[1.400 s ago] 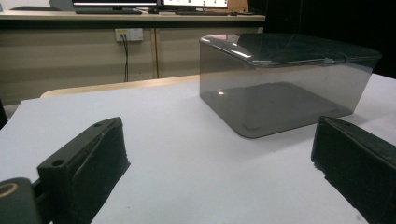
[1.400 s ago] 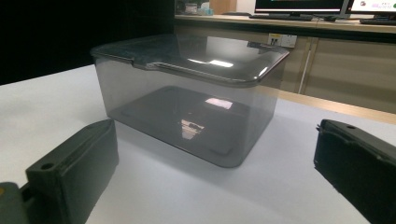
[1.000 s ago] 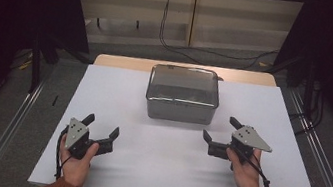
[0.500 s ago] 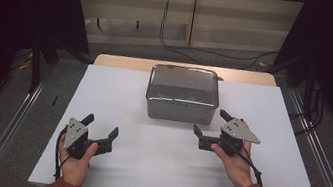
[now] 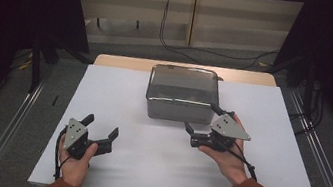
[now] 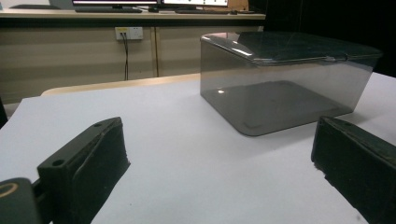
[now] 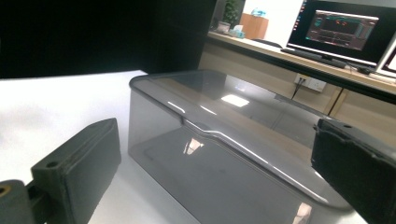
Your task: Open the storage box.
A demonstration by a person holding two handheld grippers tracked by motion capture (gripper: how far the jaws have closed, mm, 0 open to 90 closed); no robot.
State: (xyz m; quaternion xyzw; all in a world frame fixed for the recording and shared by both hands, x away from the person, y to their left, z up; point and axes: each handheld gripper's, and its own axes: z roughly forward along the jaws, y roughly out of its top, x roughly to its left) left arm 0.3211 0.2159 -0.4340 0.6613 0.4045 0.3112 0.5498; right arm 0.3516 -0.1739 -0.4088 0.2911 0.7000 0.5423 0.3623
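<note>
Smoked-grey translucent plastic box with a fitted lid, sitting at the far middle of the white tabletop, near the far edge and square to it. Lid seated all round, with a small raised tab at the middle of the near long edge; inside, dim shapes, too murky to name.

Right gripper held just off the box's near right corner, close but not touching, jaws wide apart and aimed at the front wall and lid rim. From the right gripper view, lid edge and tab lying straight between the 2 black jaws, nothing yet between them. Grey three-cornered plate riding on top, cable trailing back over the right hand.

Left gripper well apart from the box, low over the near left part of the table, jaws likewise spread wide and holding nothing. From the left gripper view, box ahead and off to the right, bare table between the jaws. Left hand wrapped round the grip near the table's front edge.

Judging from this: very early stage, probably opening the box. Nothing done so far, with the box shut and untouched. Left to do, most likely: closing the last gap with the right gripper, catching the lid tab or rim, perhaps steadying the base with the left gripper, then lifting the lid off.
</note>
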